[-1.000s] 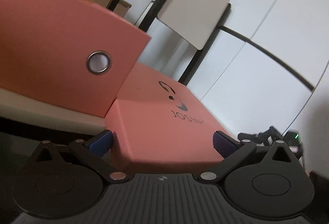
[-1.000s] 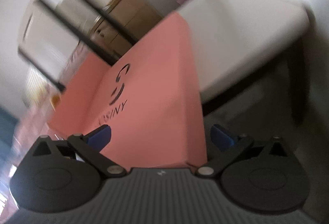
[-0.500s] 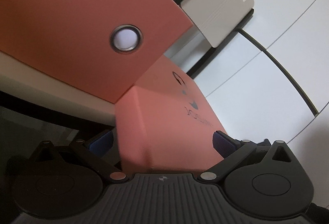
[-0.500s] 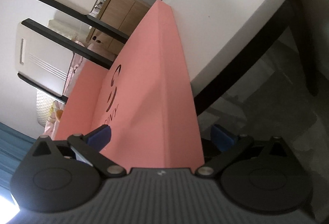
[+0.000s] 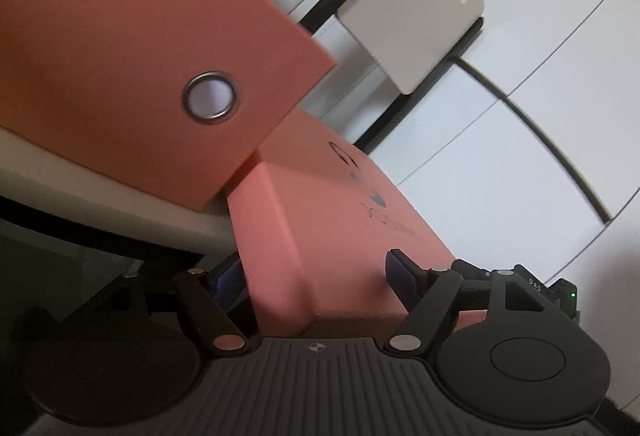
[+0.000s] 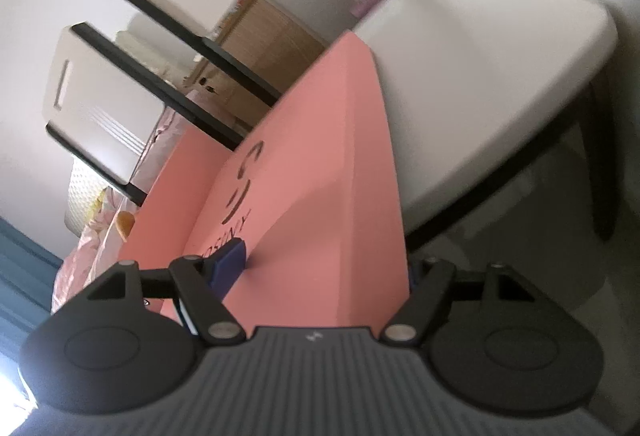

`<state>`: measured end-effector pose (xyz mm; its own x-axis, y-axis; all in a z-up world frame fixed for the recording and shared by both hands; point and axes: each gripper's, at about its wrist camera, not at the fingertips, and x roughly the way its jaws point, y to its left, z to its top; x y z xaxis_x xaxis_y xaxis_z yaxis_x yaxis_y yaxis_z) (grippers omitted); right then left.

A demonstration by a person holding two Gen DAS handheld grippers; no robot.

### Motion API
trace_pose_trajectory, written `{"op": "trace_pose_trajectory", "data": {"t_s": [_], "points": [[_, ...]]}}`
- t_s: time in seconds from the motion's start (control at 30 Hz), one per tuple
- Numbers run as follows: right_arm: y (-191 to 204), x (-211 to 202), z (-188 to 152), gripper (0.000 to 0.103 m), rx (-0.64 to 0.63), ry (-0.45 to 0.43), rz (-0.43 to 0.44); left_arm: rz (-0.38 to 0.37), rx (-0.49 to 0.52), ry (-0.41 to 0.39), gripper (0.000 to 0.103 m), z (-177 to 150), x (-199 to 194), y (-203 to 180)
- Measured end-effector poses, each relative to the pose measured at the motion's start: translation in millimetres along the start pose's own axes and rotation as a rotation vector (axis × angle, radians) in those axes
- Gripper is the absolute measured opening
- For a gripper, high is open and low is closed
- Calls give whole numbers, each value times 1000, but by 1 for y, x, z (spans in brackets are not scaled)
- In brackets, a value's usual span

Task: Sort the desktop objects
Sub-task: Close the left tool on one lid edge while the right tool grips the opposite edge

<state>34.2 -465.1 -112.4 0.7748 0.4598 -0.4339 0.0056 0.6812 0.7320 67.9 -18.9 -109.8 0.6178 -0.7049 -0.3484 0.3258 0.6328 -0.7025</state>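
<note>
Pink lid (image 5: pixel 340 204) clamped at opposite ends by left tool (image 5: pixel 316 276) and right tool (image 6: pixel 324 264).

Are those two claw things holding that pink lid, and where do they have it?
Yes. The left gripper clamps one end of the pink lid, a pad on its top and one underneath. The right gripper clamps the opposite end likewise.
</note>
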Motion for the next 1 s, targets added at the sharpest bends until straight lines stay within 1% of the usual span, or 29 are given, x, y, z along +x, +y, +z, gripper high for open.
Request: {"op": "trace_pose_trajectory", "data": {"t_s": [0.13,0.2,0.37,0.5,0.6,0.83,1.0], "points": [[19,-18,4,73,-98,-74,13,-41,-15,-12,79,11,-6,-6],[25,-23,5,73,-113,-94,27,-58,-17,-17,80,17,-9,-9],[34,-37,7,73,-148,-132,47,-74,-26,-13,80,24,-14,-16],[41,-48,9,73,-177,-166,59,-92,-2,3,80,29,-14,-24],[42,-53,11,72,-179,-182,70,-100,23,0,80,36,-16,-31],[60,-67,14,72,-220,-247,103,-125,73,-8,80,53,-30,-42],[79,-66,15,73,-251,-278,142,-133,107,-56,80,65,-50,-47]]}}
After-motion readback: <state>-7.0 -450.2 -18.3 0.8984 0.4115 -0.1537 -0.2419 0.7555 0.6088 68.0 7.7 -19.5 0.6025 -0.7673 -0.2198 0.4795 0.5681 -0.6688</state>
